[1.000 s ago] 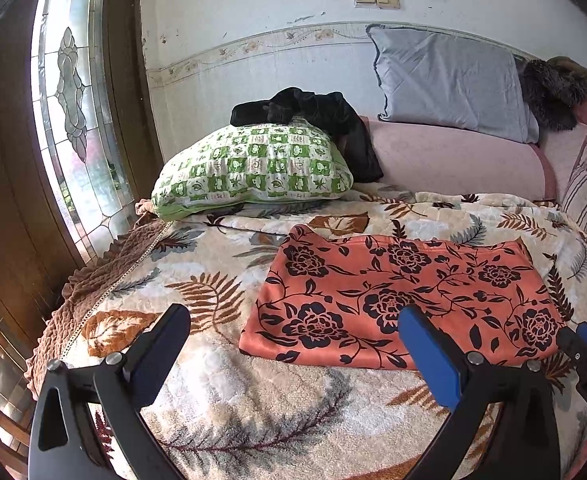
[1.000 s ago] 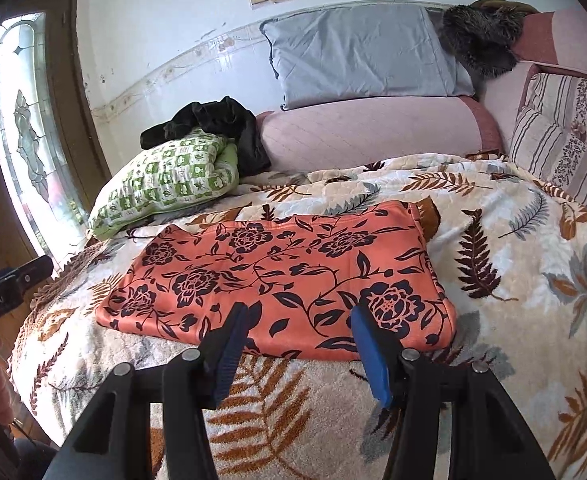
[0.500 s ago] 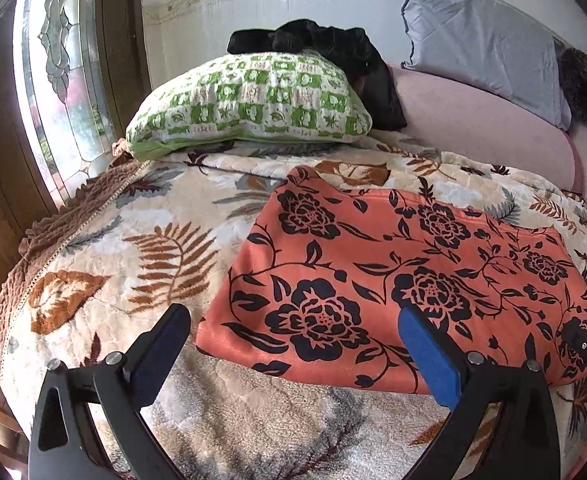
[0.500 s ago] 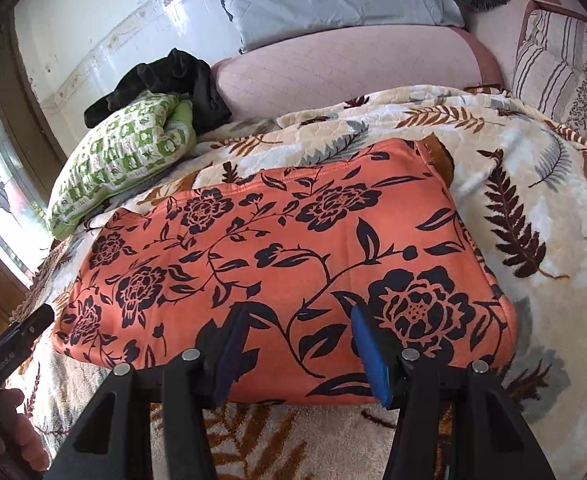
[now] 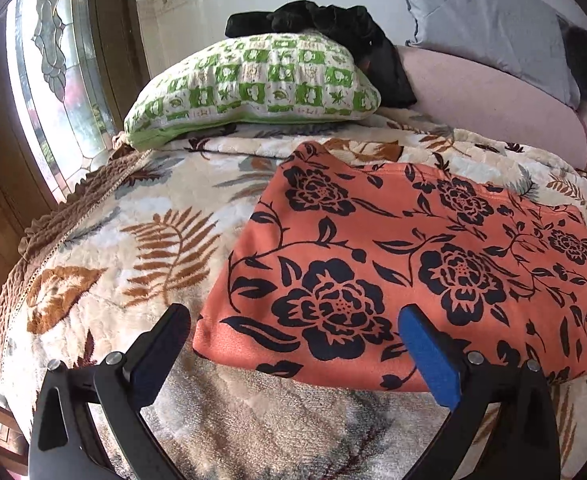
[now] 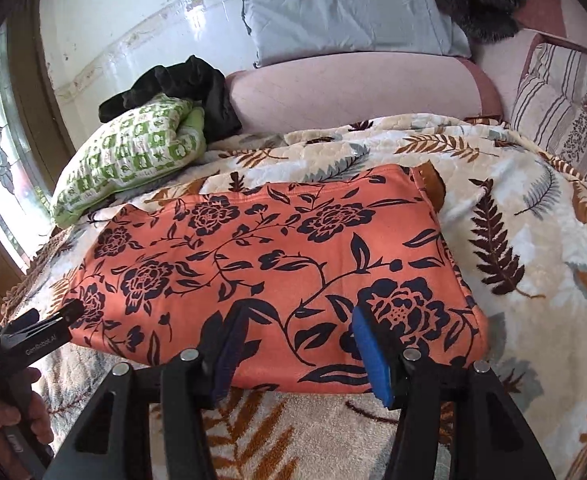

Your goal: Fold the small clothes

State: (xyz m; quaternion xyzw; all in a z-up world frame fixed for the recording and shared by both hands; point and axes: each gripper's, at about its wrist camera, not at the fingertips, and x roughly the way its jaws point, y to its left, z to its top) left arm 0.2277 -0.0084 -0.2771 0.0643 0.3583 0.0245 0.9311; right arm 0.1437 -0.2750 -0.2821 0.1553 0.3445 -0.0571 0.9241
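Note:
An orange garment with black flowers [image 5: 405, 264] lies flat on the leaf-patterned blanket [image 5: 125, 240]; it also shows in the right wrist view [image 6: 277, 264]. My left gripper [image 5: 293, 340] is open and empty, its blue pads at the garment's near left corner. My right gripper [image 6: 297, 340] is open and empty, its pads over the garment's near edge toward the right corner. The left gripper also shows at the left edge of the right wrist view [image 6: 37, 332], beside the garment's left end.
A green checked pillow [image 5: 253, 88] with a black garment [image 5: 333, 28] on it lies at the back left. A grey pillow [image 6: 345, 12] and a pink bolster [image 6: 353, 92] line the wall. A striped cushion [image 6: 565, 108] is at the right. A window [image 5: 53, 80] is on the left.
Both grippers have moved forward and down to the garment's near edge. Both stayed open. The garment has not moved.

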